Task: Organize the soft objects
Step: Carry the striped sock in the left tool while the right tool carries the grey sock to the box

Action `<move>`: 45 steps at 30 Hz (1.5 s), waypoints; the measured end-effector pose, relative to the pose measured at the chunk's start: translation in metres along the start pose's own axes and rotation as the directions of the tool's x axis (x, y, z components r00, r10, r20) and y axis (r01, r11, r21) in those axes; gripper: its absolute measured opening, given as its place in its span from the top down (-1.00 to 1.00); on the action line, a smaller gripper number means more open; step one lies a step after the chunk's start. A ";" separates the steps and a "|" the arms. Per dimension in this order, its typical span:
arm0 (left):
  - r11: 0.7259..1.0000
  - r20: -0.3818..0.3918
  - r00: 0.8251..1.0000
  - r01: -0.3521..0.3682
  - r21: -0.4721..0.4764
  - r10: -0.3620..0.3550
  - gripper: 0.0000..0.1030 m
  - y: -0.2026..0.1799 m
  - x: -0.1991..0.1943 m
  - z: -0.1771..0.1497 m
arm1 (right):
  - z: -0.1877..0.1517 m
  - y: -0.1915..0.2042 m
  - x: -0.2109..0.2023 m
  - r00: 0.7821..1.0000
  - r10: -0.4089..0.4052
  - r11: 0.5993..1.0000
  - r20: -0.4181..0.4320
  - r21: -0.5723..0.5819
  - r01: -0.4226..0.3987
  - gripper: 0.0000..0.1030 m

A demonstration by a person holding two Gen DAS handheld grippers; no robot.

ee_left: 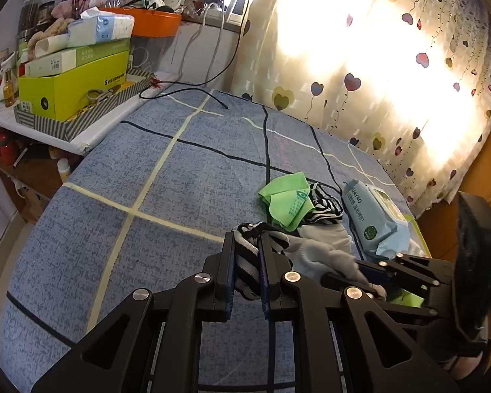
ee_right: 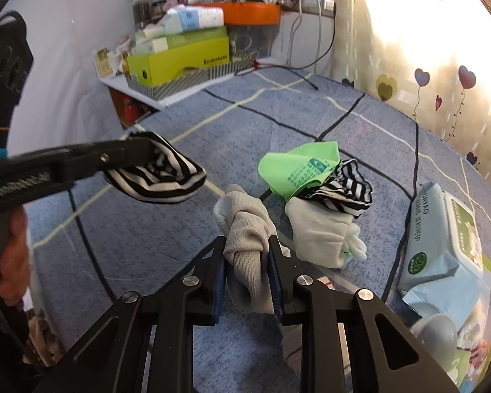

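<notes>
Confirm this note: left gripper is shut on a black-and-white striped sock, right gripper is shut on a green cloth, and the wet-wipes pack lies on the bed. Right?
One error. The right gripper is shut on a grey sock, not the green cloth, which lies free on the bed, as the right wrist view shows. The left gripper does hold the striped sock, and the wet-wipes pack lies on the bed.

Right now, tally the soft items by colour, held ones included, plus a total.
Black-and-white striped: 2, one in the left gripper as the held striped sock, one lying striped sock in the pile.
Grey: 1, the grey sock in the right gripper.
White: 1, the white glove.
Green: 1, the green cloth.
Total: 5
</notes>
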State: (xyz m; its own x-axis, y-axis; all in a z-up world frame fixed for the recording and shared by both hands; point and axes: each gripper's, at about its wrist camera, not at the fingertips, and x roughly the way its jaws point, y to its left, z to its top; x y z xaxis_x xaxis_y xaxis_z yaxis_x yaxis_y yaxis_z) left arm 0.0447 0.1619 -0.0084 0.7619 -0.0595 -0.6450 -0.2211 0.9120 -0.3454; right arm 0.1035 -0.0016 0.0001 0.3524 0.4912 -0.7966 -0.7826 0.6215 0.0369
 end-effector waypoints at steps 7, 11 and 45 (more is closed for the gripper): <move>0.999 0.026 1.000 -0.018 0.029 0.018 0.75 -0.018 -0.012 0.001 | -0.004 -0.003 -0.036 0.997 0.009 1.000 0.076 0.026 -0.011 0.58; 0.998 0.036 0.999 -0.024 0.055 0.022 0.75 -0.034 -0.018 0.002 | -0.011 -0.010 -0.060 0.992 -0.008 0.999 0.123 0.051 0.001 0.58; 0.962 0.019 0.998 0.054 0.267 -0.062 0.75 -0.172 -0.010 0.003 | -0.076 -0.095 -0.158 0.953 -0.170 0.962 0.252 0.251 0.106 0.58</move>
State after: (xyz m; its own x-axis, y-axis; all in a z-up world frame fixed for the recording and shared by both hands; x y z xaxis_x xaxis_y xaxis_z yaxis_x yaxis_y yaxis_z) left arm 0.0772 0.0069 0.0591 0.7854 -0.1079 -0.6096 -0.0086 0.9827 -0.1849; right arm 0.0830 -0.1849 0.0768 0.5983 0.5155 -0.6134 -0.5868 0.8032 0.1028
